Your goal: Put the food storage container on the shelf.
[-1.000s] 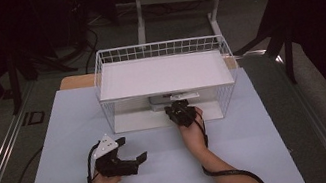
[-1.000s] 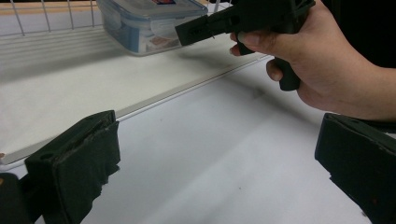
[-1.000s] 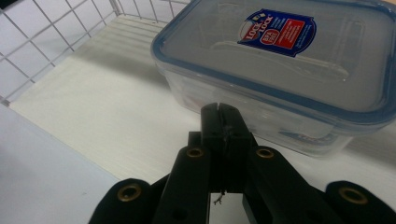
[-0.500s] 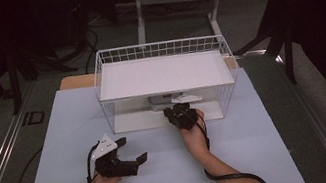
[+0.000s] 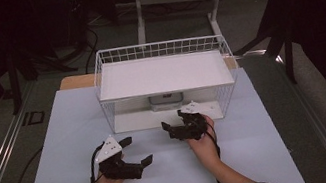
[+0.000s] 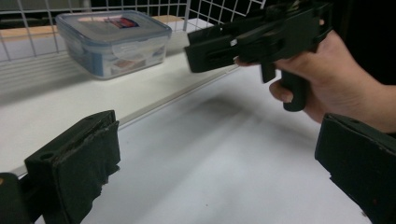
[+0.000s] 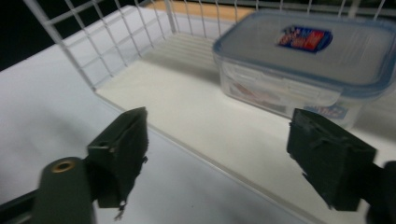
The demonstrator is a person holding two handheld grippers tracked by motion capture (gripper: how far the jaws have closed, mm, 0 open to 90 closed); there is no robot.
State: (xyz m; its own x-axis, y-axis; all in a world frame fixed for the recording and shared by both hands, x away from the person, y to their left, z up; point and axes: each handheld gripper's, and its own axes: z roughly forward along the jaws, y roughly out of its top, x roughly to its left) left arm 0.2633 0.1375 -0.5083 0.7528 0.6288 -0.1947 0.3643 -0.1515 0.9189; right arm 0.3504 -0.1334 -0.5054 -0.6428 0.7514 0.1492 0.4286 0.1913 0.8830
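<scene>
right gripper (image 5: 177,121), jaws just opened wide and empty, at center frame before the lidded plastic container (image 7: 306,65) in the wire rack (image 5: 159,51); left gripper (image 5: 137,151) wide, lower left.

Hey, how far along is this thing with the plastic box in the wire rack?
Looks done: the lidded plastic container sits on the lower shelf of the wire rack, nothing gripping it. In hand: nothing; the right gripper has just been opening, jaws wide and empty at the rack's front edge. The left gripper rests open over the table. Left: probably only drawing the right gripper clear.
</scene>
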